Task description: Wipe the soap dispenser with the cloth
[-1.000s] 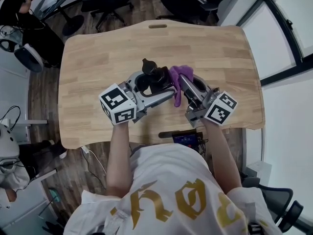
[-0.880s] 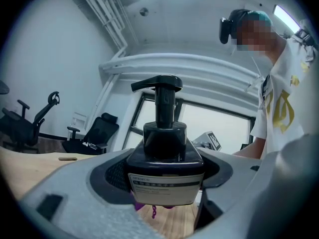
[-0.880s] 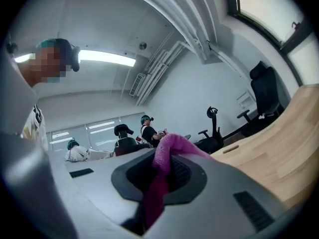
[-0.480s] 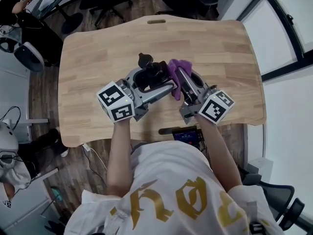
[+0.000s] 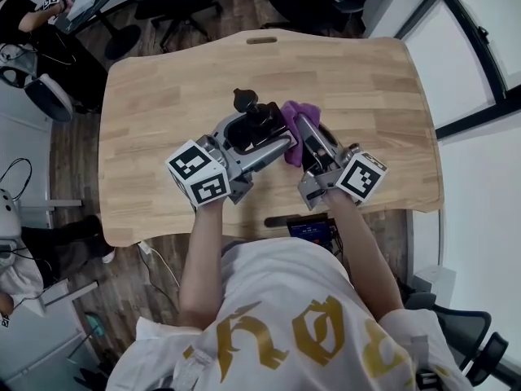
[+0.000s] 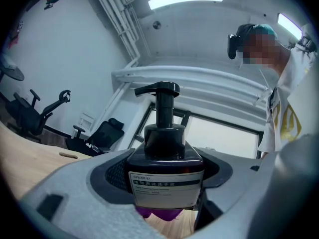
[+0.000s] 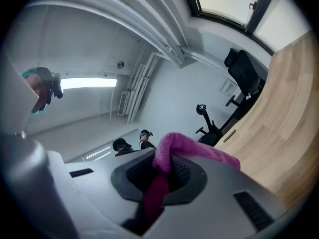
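Left tongs (image 5: 260,139) clamp the soap dispenser (image 6: 167,153) body, pump end away from the person; right tongs (image 5: 304,133) pinch the cloth (image 5: 294,116) against its right side.

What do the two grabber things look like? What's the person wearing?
The left gripper and right gripper are grey, with dark pads. Each carries a white cube with black square markers. The short-sleeved shirt is white with gold lettering.
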A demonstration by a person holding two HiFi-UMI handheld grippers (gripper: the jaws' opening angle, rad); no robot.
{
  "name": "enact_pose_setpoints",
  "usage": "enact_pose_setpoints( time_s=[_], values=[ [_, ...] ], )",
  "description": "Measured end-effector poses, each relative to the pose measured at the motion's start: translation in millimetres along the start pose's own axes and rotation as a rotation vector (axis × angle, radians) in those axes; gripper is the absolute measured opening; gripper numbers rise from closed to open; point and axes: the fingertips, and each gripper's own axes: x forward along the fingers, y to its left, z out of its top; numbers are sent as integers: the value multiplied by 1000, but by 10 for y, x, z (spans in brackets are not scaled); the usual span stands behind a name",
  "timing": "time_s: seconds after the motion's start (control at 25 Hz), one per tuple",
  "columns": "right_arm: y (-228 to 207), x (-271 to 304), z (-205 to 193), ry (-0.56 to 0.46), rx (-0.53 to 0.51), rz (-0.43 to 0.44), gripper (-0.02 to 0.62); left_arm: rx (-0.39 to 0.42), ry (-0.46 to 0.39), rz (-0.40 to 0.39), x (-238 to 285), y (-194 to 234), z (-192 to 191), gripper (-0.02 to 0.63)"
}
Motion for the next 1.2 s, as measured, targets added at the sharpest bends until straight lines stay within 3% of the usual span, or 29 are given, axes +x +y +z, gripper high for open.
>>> enact_pose_setpoints(
  time_s=[0.24,0.4,0.56,0.72,0.92,1.08,1.2],
  values=[
    [-31,-56,61,-23,125,58,29,-63,-71,-9,24,-5,76,333],
    [-20,-52,56,-22,125,56,29,-89,-105,9,0,67,122,333],
    [18,-33,15,-8,158,70,29,-199,-214,65,-42,228,203,333],
    [89,23,-272,123,84,63,29,-255,-262,109,-59,345,234,333],
    [124,-7,-301,146,101,86,28,-319,-299,104,-66,365,219,333],
    [169,-25,-393,208,86,119,29,-320,-292,114,-65,379,215,333],
    [143,-8,-329,179,77,111,29,-355,-299,105,-66,386,200,333]
  ],
)
